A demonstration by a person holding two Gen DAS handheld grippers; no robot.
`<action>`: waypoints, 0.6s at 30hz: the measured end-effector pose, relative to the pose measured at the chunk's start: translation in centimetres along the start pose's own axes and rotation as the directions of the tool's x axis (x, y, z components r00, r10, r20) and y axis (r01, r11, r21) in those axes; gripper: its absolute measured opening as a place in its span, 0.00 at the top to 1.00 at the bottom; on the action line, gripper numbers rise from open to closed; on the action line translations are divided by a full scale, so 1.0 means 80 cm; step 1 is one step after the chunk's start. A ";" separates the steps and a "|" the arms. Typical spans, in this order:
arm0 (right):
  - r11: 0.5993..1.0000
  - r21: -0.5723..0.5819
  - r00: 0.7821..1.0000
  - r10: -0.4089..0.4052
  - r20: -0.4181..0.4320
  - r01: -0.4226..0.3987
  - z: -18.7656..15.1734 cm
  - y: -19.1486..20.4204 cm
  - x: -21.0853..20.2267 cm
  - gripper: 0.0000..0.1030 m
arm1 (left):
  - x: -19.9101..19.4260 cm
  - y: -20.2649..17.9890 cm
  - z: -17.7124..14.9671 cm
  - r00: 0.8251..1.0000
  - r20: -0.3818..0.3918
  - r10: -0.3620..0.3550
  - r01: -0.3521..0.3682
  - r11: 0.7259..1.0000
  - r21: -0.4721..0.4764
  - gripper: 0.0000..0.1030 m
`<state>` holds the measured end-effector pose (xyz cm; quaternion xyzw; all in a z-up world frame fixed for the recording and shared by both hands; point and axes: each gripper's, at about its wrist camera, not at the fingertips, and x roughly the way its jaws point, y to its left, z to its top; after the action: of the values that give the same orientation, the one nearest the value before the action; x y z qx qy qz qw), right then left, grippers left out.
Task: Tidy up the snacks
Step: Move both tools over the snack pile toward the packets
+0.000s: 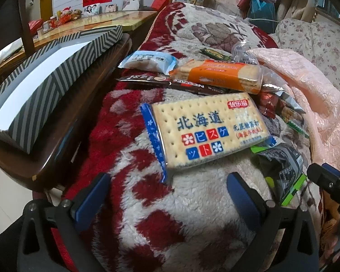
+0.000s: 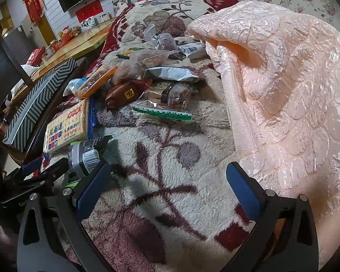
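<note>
Several snack packs lie on a fleece blanket. A cracker pack with blue lettering (image 1: pixel 206 131) lies just beyond my left gripper (image 1: pixel 170 181), which is open and empty above the blanket. Behind it are an orange biscuit pack (image 1: pixel 222 74), a light blue pack (image 1: pixel 149 61) and a dark coffee stick (image 1: pixel 170 82). A black and green pack (image 1: pixel 281 165) lies to the right. My right gripper (image 2: pixel 167 170) is open and empty over bare blanket; the black and green pack (image 2: pixel 86 156) touches its left finger. A brown pack (image 2: pixel 127 93) and a clear cookie bag (image 2: pixel 165 99) lie farther off.
A striped black and white box (image 1: pixel 40 86) stands open on a dark wooden table (image 1: pixel 56 145) left of the blanket. A pink quilt (image 2: pixel 283 86) is heaped on the right. The left gripper shows in the right wrist view (image 2: pixel 34 176). A wooden table and a TV are behind.
</note>
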<state>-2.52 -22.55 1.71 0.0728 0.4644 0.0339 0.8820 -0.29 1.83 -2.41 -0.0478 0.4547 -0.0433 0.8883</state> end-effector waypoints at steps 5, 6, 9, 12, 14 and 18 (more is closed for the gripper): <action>1.000 -0.012 1.000 -0.001 0.008 0.001 -0.001 0.003 -0.003 0.00 | 0.000 -0.005 -0.003 1.000 0.006 0.007 -0.007 1.000 -0.002 0.00; 1.000 -0.015 1.000 -0.001 0.009 0.001 -0.001 0.003 -0.004 0.00 | 0.000 -0.004 -0.002 1.000 0.003 0.006 -0.006 1.000 -0.001 0.00; 1.000 -0.020 1.000 0.000 0.005 0.000 -0.001 0.005 -0.005 0.00 | -0.001 -0.007 -0.003 1.000 -0.010 0.008 -0.008 1.000 0.003 0.00; 1.000 -0.027 1.000 0.006 -0.003 -0.006 0.000 0.008 -0.009 0.00 | -0.004 -0.006 0.003 0.999 -0.048 -0.002 0.002 1.000 0.003 0.00; 0.999 -0.040 1.000 0.005 0.002 -0.005 0.000 0.011 -0.013 0.00 | -0.008 -0.005 0.006 0.999 -0.048 0.002 -0.002 1.000 -0.008 0.00; 0.997 -0.073 1.000 0.015 0.026 -0.013 0.001 0.019 -0.025 0.00 | -0.023 -0.007 0.013 1.000 -0.005 -0.001 0.001 1.000 0.009 0.00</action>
<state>-3.60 -21.31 3.63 0.0443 0.4506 0.0558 0.8899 -0.57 1.54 -0.26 -0.0440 0.4566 -0.0459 0.8874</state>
